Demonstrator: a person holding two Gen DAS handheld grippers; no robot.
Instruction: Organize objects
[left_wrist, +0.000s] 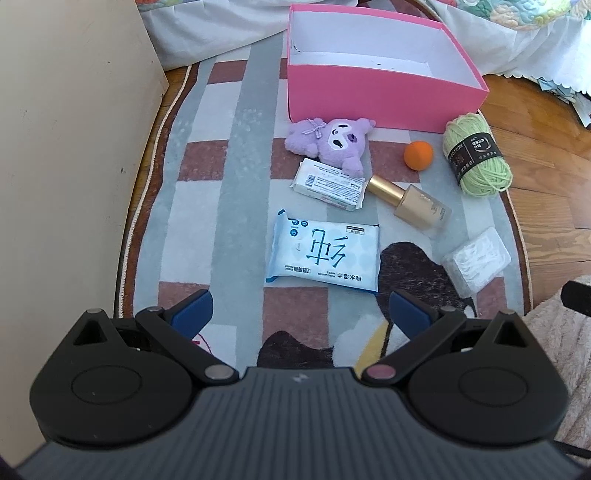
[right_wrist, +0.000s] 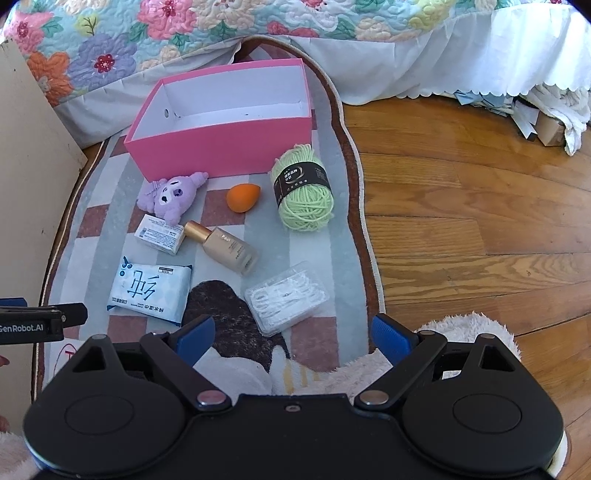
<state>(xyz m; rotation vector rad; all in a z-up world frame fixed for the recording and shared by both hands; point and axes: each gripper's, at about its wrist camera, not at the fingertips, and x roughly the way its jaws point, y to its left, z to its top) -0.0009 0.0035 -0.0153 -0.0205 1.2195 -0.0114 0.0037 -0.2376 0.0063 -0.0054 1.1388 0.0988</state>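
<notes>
While both rigs hung above the near end of the rug (left_wrist: 229, 147), I had the left gripper (left_wrist: 299, 314) and the right gripper (right_wrist: 293, 334) with jaws spread wide and holding nothing. I took the pink box (left_wrist: 369, 99) as my landmark: it stood open and empty at the far end of the rug, and every item lay on the near side of it, none yet inside.

Touching the box front lay the purple plush toy (left_wrist: 332, 142), with the orange makeup sponge (left_wrist: 418, 155) just beside it and the green yarn skein (left_wrist: 476, 155) off the box's right corner. Nearer to me lay the small white packet (left_wrist: 328, 184), tucked against the plush, and the foundation bottle (left_wrist: 410, 201) on its side. Nearest to me were the wet-wipes pack (left_wrist: 323, 254) and the clear cotton-swab case (left_wrist: 476, 258).

I judged the plush, sponge and yarn light and squashy, safe to pinch mid-body. The bottle looked hard, smooth and possibly glass, so I would grip across its squarish body. The wipes pack seemed floppy and slick; its short edge suited the jaws best.
</notes>
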